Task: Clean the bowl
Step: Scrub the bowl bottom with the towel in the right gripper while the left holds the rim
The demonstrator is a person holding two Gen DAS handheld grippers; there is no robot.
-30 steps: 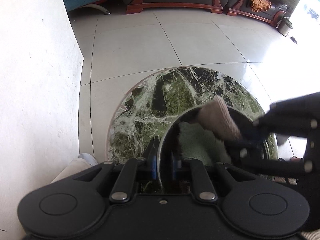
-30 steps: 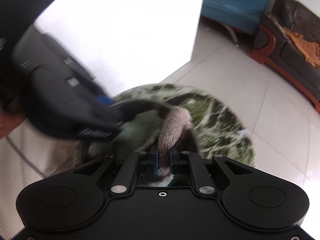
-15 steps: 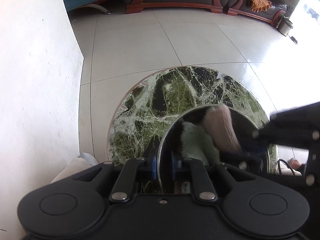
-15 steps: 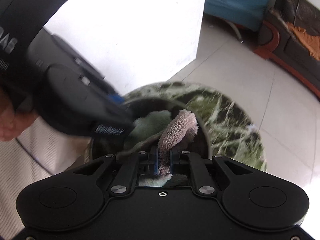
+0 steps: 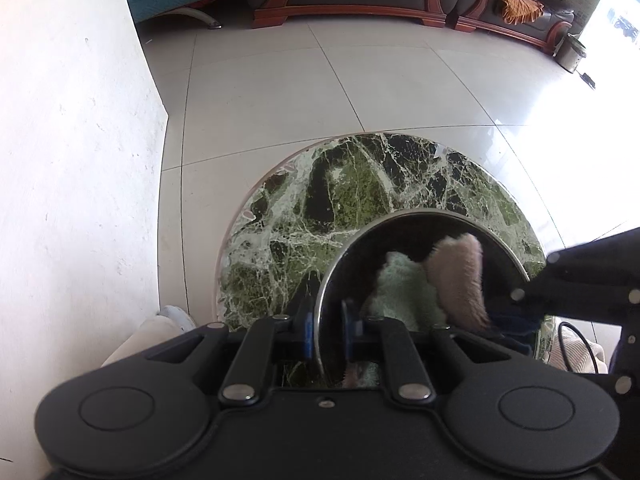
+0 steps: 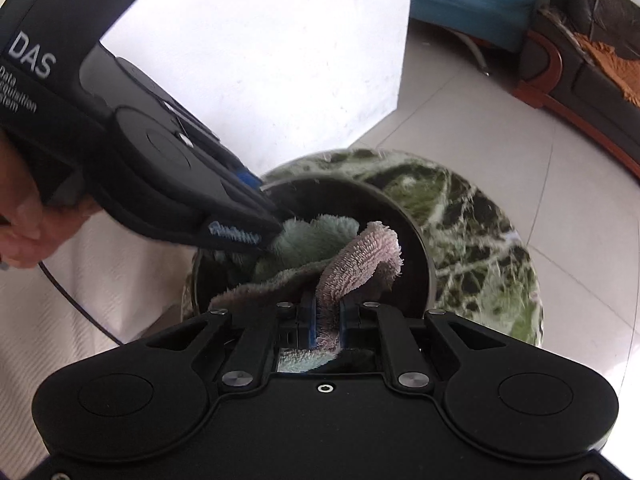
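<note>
Bowl (image 5: 420, 216) rim pinched by left hand-held gripper (image 5: 326, 328); cloth (image 6: 352, 256) pinched by right hand-held gripper (image 6: 326, 324), directly ahead inside bowl.

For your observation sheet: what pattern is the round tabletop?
Dark green marble tabletop with white veins, clearest in the left wrist view.

Both tongs are matt black with blue pads and silver screws. The left tongs (image 6: 256, 216) bear white "DAS" lettering.
</note>
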